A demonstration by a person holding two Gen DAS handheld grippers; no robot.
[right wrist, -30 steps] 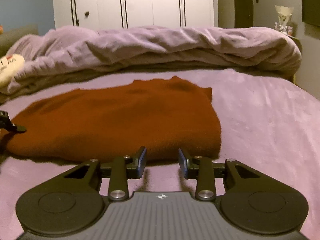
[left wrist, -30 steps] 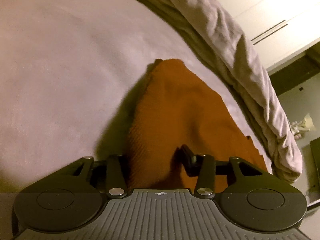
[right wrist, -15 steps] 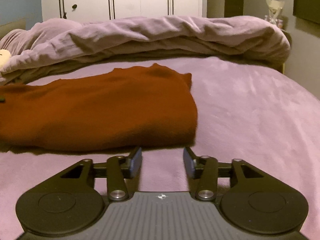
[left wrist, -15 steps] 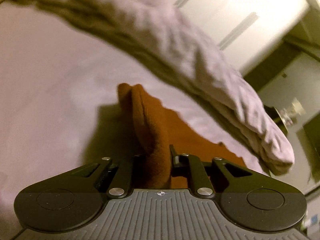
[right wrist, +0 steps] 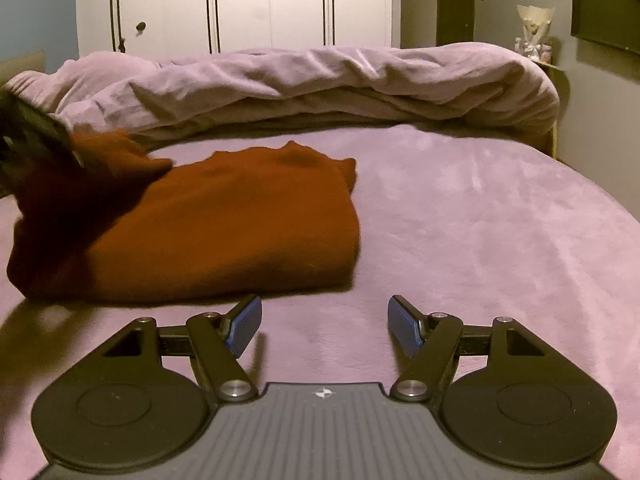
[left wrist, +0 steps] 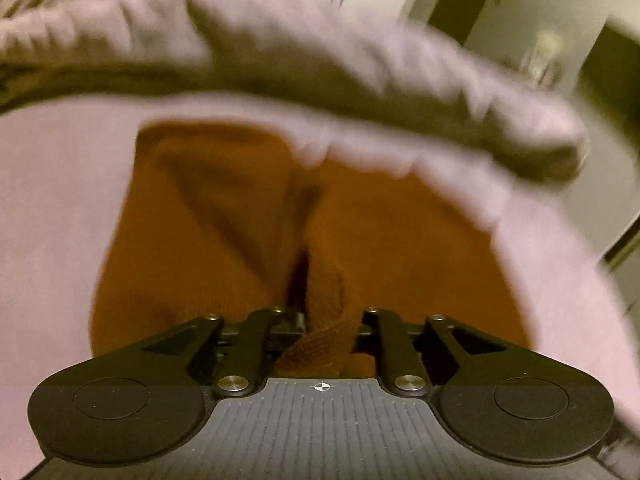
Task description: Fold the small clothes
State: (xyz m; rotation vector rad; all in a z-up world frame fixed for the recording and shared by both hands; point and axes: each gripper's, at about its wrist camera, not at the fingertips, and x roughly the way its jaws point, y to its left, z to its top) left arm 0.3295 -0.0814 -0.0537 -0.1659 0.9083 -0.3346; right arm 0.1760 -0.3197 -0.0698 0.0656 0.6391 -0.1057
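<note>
Behind us a wardrobe (right wrist: 240, 4) and a rumpled duvet (right wrist: 320, 80) are bordering the bed (right wrist: 480, 220). We are working a rust garment (right wrist: 224, 220) lying left of centre on the sheet, one end lifted. Our left gripper (left wrist: 322, 320) is pinching a bunched fold of it; its jaws have just been closing, cloth between them. Our right gripper (right wrist: 324, 320) is hovering beside the near edge, its jaws just opening wide, nothing between them. Risks, as we are judging them: the thin pinch slipping, or the unpinned cloth dragging and skewing the fold.
</note>
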